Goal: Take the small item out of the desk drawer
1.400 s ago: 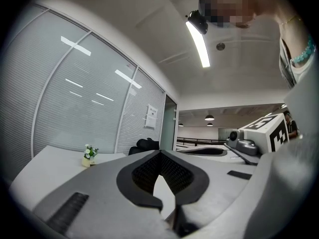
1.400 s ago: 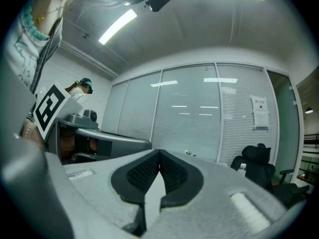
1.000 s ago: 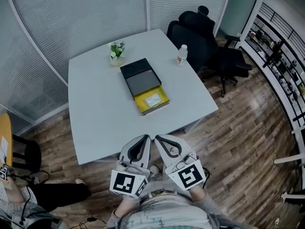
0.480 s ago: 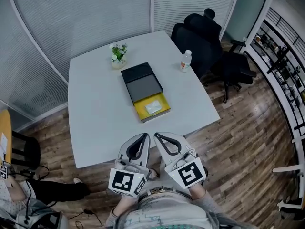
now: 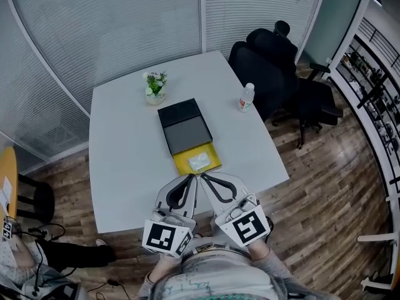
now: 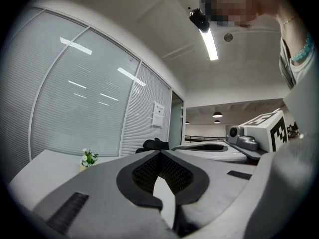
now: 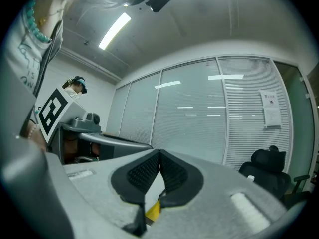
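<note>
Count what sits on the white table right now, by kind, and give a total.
Small potted plant with white flowers: 1
Clear plastic water bottle, white cap: 1
Black desk box with open yellow drawer: 1
Small white flat item in that drawer: 1
Total: 4

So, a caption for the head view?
Both shut, the left gripper and right gripper near an open yellow drawer on a table.

Bare table (image 5: 125,167) flanks drawer (image 5: 182,166); plant (image 5: 155,86), bottle (image 5: 247,97) apart.
</note>
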